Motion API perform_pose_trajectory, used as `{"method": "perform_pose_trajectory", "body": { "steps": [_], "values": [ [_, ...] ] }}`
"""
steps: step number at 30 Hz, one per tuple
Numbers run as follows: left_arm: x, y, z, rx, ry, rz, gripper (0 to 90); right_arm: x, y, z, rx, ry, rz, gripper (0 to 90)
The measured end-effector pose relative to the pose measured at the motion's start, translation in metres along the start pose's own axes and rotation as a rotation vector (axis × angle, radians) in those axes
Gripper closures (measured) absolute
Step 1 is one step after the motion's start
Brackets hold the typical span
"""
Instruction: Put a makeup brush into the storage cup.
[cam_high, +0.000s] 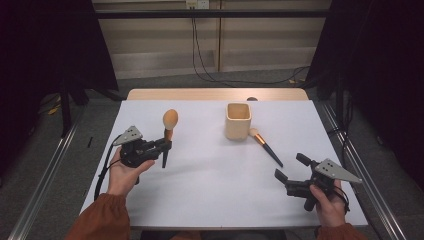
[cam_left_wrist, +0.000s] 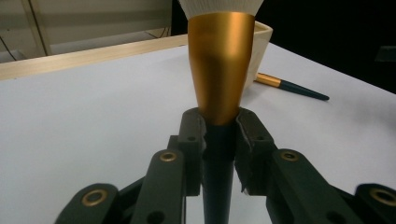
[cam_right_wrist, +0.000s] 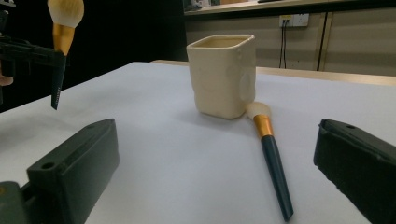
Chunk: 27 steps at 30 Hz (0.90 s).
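Two black jaws of the left gripper (cam_left_wrist: 219, 135) squeeze the dark handle of a big makeup brush (cam_left_wrist: 220, 70), just under its shiny gold collar. They are closed tight on it, and the brush stands nearly straight up with its fluffy head on top. From above, the left gripper (cam_high: 162, 147) holds this brush (cam_high: 169, 125) over the left part of the white table (cam_high: 210, 190), off the tabletop, with its dark tip pointing down. On the other side, the right gripper (cam_high: 290, 167) hangs low over the near right part of the table. Its jaws are wide apart and hold nothing. Between those jaws, farther off, lies a second, thinner brush (cam_right_wrist: 271, 154) flat on the table. Its pale head touches the bottom of a cream square cup (cam_right_wrist: 223, 77). That cup (cam_high: 238, 120) stands upright near the middle of the table, well apart from the held brush.
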<state>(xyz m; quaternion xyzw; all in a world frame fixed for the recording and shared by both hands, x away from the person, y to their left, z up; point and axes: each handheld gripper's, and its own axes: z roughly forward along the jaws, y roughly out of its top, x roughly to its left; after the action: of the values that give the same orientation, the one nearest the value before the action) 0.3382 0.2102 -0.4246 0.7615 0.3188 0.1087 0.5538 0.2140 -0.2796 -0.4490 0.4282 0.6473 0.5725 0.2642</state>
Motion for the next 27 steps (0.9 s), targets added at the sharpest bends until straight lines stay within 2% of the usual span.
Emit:
{"method": "perform_pose_trajectory", "body": {
  "steps": [2,9,10,15,16,18,19,20,23,24,27],
  "values": [
    [-0.008,-0.001,0.003,-0.005,-0.021,-0.007,74.3,0.003,0.002,0.000,-0.004,0.011,-0.003,0.0],
    [-0.023,0.003,0.010,-0.036,-0.037,0.003,74.3,0.013,0.009,0.006,-0.007,0.046,-0.026,0.0],
    [-0.028,0.004,0.012,-0.036,-0.043,0.007,74.3,0.017,0.010,0.008,-0.004,0.056,-0.035,0.0],
    [-0.034,0.004,0.019,-0.027,-0.065,0.012,74.2,0.023,0.014,0.014,0.006,0.089,-0.037,0.0],
    [-0.036,0.004,0.020,-0.032,-0.067,0.012,74.3,0.028,0.016,0.018,0.003,0.108,-0.039,0.0],
    [-0.039,0.004,0.023,-0.034,-0.072,0.009,74.3,0.029,0.017,0.019,0.003,0.117,-0.043,0.0],
    [-0.040,0.004,0.024,-0.033,-0.075,0.010,74.3,0.034,0.020,0.024,0.002,0.139,-0.041,0.0],
    [-0.041,0.004,0.025,-0.033,-0.079,0.010,74.3,0.034,0.020,0.024,0.002,0.139,-0.041,0.0],
    [-0.046,0.006,0.029,-0.046,-0.072,-0.005,74.2,0.039,0.024,0.029,-0.001,0.178,-0.046,0.0],
    [-0.047,0.007,0.032,-0.048,-0.072,-0.007,74.3,0.044,0.028,0.034,-0.004,0.196,-0.062,0.0],
    [-0.055,0.009,0.039,-0.051,-0.087,0.007,74.2,0.050,0.033,0.043,-0.002,0.232,-0.058,0.0]
  ]
}}
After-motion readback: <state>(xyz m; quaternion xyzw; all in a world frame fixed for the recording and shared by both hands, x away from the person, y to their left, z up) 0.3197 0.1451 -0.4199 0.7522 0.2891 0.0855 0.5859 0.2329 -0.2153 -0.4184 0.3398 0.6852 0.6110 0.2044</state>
